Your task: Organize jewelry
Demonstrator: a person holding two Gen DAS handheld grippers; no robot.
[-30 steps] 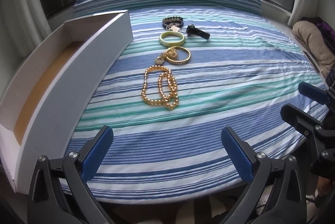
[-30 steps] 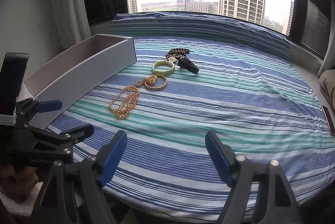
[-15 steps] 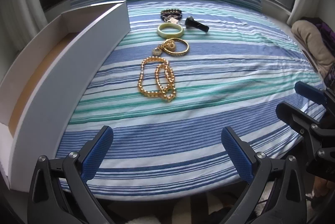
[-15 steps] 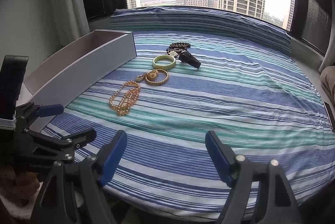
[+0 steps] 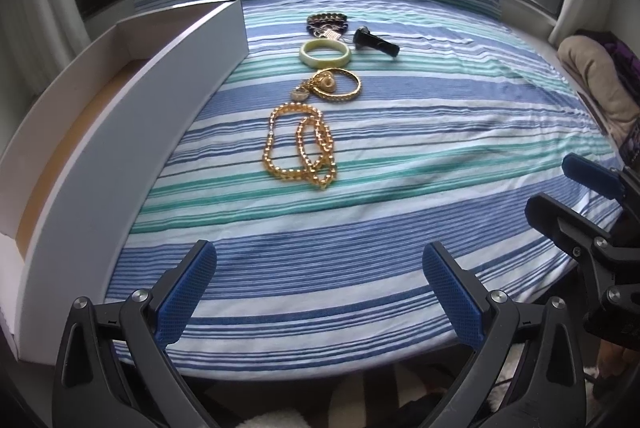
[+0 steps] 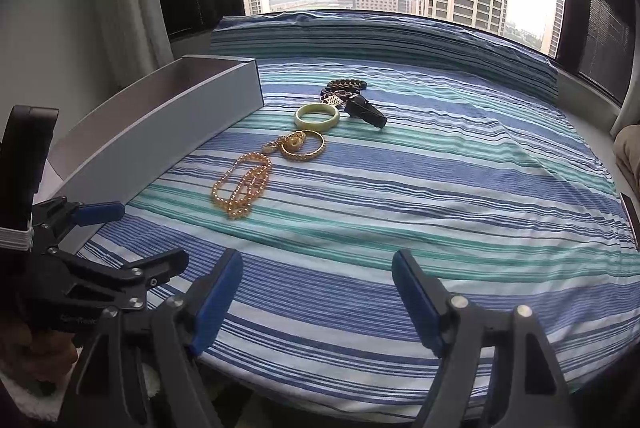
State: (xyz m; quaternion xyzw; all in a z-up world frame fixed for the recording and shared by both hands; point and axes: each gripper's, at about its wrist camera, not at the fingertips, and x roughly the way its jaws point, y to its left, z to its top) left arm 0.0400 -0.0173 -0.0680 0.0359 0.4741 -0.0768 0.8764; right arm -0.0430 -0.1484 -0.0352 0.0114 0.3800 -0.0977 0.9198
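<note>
A striped cloth (image 5: 400, 131), blue, teal and white and slightly creased, covers the surface that carries everything. Along its left edge lies one long open box (image 5: 132, 131) of stiff white card with a tan floor. Beside the box, well apart from both grippers, five pieces of jewelry lie in a line running away from the cameras. Nearest is a gold bead necklace (image 5: 300, 147), looped over itself. Just beyond it lies a gold bangle (image 5: 340, 85) with a studded rim, a small gold charm (image 5: 326, 81) resting inside it. Next comes a smooth pale-green bangle (image 5: 325, 53), round and thick. Farthest from the box's near end is a dark bead bracelet (image 5: 326, 21) with a small metal tag, and just right of it a black oblong clip (image 5: 376, 43).

The left hand-held gripper (image 5: 318, 292) hangs tilted down over the cloth's near edge, its ribbed blue pads spread wide and empty. The right hand-held gripper (image 6: 318, 296) is posed likewise, wide and empty.
</note>
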